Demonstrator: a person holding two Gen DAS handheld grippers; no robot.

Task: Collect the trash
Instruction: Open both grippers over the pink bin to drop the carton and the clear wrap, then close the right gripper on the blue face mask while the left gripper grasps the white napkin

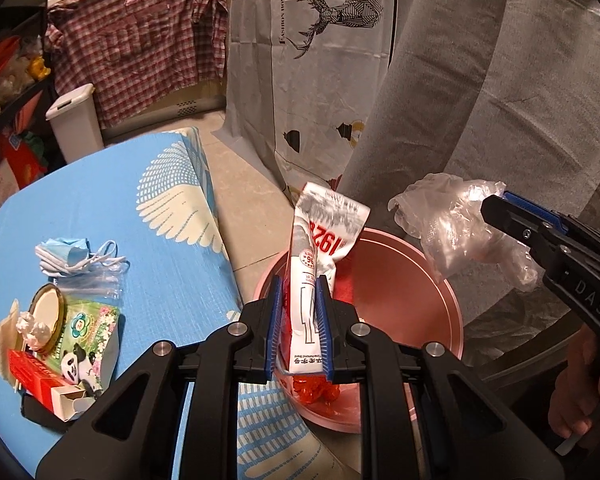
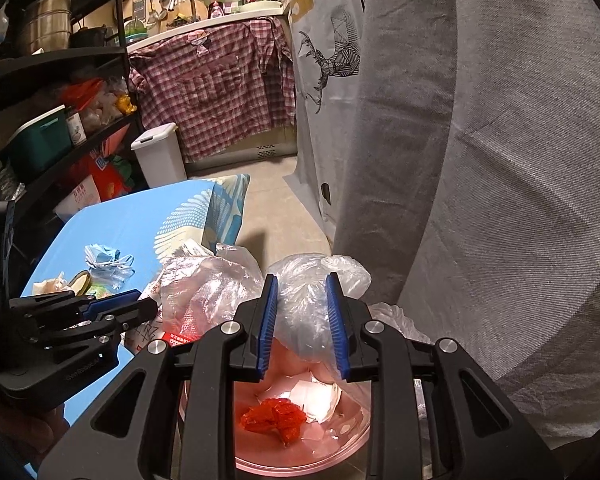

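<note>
My left gripper point(image 1: 298, 328) is shut on a white and red snack wrapper point(image 1: 320, 248) and holds it upright over the pink round bin point(image 1: 428, 264) on the floor. My right gripper point(image 2: 303, 330) is shut on a crumpled clear plastic bag point(image 2: 312, 296) above the same bin point(image 2: 352, 456). It shows in the left wrist view point(image 1: 496, 208) at the right, with the bag point(image 1: 452, 224) hanging from it. A red crumpled wrapper point(image 2: 276, 422) lies inside the bin. More trash sits on the blue table point(image 1: 100, 208): a blue face mask point(image 1: 68, 256), a green tissue pack point(image 1: 88, 332), a red box point(image 1: 36, 376).
A white lidded bin point(image 1: 76, 120) stands beyond the table. A grey cloth point(image 1: 500, 100) and a deer-print sheet point(image 1: 320, 40) hang to the right of the pink bin. Black shelving point(image 2: 48, 100) with clutter is at the left. Tiled floor point(image 1: 244, 200) lies between table and sheet.
</note>
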